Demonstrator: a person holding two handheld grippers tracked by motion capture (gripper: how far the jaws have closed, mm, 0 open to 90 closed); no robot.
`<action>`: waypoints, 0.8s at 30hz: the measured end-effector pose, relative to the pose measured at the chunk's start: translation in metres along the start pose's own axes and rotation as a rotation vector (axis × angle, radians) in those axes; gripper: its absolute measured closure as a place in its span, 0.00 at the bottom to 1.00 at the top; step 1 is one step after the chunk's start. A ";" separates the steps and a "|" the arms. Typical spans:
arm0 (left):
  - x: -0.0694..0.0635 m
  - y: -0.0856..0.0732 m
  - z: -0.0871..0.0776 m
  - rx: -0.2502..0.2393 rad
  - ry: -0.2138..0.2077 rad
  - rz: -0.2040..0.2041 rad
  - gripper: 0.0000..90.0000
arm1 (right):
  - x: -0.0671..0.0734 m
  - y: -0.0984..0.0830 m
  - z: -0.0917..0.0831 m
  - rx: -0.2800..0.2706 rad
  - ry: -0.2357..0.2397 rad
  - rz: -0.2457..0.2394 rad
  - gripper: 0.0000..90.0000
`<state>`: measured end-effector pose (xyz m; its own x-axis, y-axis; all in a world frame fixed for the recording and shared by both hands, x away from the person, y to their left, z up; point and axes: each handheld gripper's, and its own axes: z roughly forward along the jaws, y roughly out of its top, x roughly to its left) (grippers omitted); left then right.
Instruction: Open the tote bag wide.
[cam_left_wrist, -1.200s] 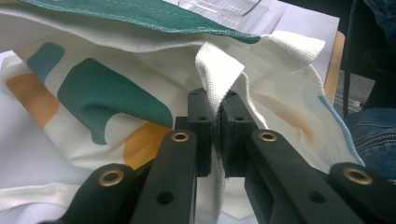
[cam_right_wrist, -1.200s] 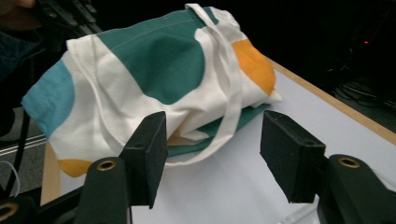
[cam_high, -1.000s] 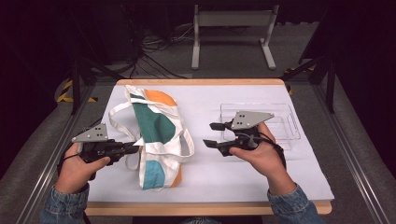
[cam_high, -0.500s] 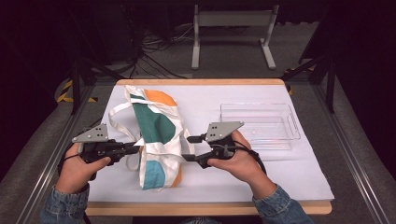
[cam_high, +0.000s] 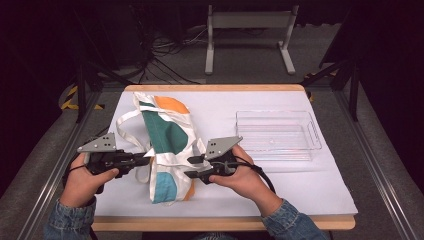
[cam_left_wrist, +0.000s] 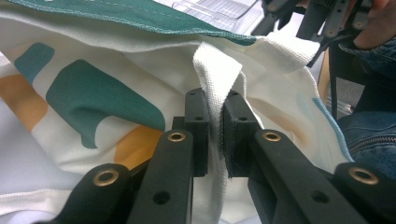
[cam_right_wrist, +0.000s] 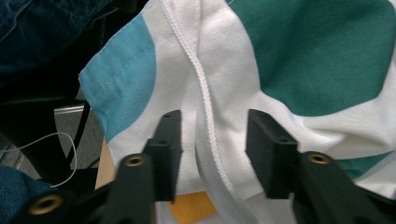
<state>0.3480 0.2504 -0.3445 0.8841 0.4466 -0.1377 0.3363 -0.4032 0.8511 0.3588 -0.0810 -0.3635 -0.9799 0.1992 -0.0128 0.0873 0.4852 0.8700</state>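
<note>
Tote bag (cam_high: 167, 145), white with green, orange and teal patches, lies on the white-covered table (cam_high: 310, 185), left of centre, long axis running away from the person, its white straps looping out on its left side. Left gripper (cam_high: 145, 160) sits at the bag's left edge, level, held in the left hand (cam_high: 85, 175); in the left gripper view its fingers (cam_left_wrist: 198, 126) are clenched on a white webbing strap (cam_left_wrist: 215, 79) of the bag, strap pinched tight between the two pads and rising up out of them. Right gripper (cam_high: 192, 167) is at the bag's right edge, held by the right hand (cam_high: 240, 177), pointing left at the cloth. Right gripper's fingers (cam_right_wrist: 170, 135) have just been closing; in the right gripper view they stand apart with a white strap (cam_right_wrist: 205, 121) and the bag's cloth between them, pads not pressing on it, so released. Clear plastic tray (cam_high: 277, 135) sits on the table to the right of the bag, apart from it and just beyond the right hand. Denim sleeves show at both wrists.
</note>
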 end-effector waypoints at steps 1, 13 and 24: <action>0.000 0.000 0.000 -0.001 0.000 0.000 0.92 | 0.000 0.000 0.000 0.002 0.002 -0.005 0.77; 0.000 0.001 -0.005 -0.036 0.022 -0.005 0.94 | 0.001 0.005 -0.017 -0.047 -0.019 0.003 0.97; 0.001 0.002 -0.018 -0.073 0.059 -0.005 0.94 | -0.005 0.009 -0.045 -0.132 -0.084 0.017 0.97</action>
<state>0.3438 0.2651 -0.3340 0.8611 0.4956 -0.1138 0.3141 -0.3423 0.8856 0.3565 -0.1160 -0.3330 -0.9594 0.2801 -0.0339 0.0741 0.3658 0.9277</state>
